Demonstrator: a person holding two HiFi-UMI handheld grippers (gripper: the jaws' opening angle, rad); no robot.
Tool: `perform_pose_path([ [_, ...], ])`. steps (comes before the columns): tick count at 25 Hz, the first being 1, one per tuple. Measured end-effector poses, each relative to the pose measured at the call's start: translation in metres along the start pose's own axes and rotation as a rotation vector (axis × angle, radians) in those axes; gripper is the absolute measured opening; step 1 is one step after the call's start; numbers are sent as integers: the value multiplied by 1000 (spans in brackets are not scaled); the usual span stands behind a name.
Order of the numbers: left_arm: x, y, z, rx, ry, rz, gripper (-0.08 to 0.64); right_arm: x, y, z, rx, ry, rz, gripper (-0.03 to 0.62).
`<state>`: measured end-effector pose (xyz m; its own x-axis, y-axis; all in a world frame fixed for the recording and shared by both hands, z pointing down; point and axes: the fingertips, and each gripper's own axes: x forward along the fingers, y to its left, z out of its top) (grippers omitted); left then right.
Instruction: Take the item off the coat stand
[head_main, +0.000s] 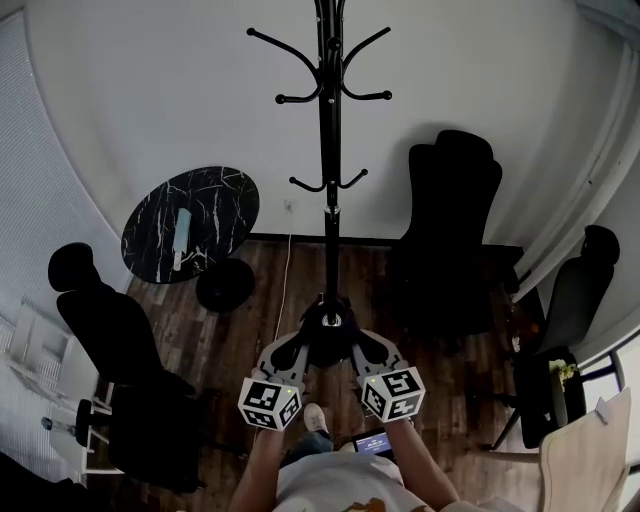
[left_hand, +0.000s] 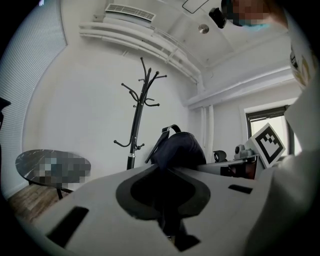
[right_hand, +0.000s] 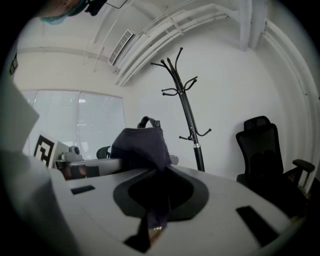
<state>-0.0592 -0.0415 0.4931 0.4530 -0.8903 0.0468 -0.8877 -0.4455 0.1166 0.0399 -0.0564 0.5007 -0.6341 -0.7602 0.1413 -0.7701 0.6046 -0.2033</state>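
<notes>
a: where's the item?

b: it's a dark navy fabric thing (head_main: 328, 325) with a strap loop at its top. cap or small bag, i can't tell which. it's held low in front of the person, between the two grippers, and in the head view it covers the foot of the coat stand (head_main: 328, 150).

a: so it's off the stand?

b: yes. in both gripper views the stand is upright against the white wall, well behind the item and apart from it.

a: how is the left gripper?

b: the left gripper (head_main: 298, 350) is clenched on the item. its own view shows the jaws drawn together with dark cloth pinched between them and the bulk of the item bunched just past the tips.

a: and the right one?

b: the same. the right gripper (head_main: 362, 350) is clamped on a fold of the navy cloth, and a strip of it runs down between the jaws towards the camera. the two grippers angle in towards each other, tips close together at the item.

a: what's around them?

b: a round black marble desk (head_main: 200, 215) to the left of the stand, with a pale slim object (head_main: 182, 235) lying on it. a tall black chair (head_main: 445, 220) is right of the pole, and everything stands on a wooden floor (head_main: 230, 340).
</notes>
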Motion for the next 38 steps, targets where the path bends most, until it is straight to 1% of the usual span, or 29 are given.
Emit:
perform_pose_path([
  [6,-31,-18,-6,-3,5,10,34,-30,19,-7,-1,-4,5,35],
  [11,-37,-34,-6,7,1,-8,34,-49,19,-9,11,-17,-19,35],
  [15,-39,-42,1,-7,-20,-16,34,-59,21,-2,-7,-26,-21,35],
  [20,-40,-46,3,-36,-34,-11,34,-61,20,2,-17,-24,-18,34],
  [27,-45,-44,-1,-33,-24,4,34,-59,23,-4,-29,-7,-14,34],
  [38,-41,-44,-8,-32,2,-3,34,-58,18,-10,-36,15,-27,32],
])
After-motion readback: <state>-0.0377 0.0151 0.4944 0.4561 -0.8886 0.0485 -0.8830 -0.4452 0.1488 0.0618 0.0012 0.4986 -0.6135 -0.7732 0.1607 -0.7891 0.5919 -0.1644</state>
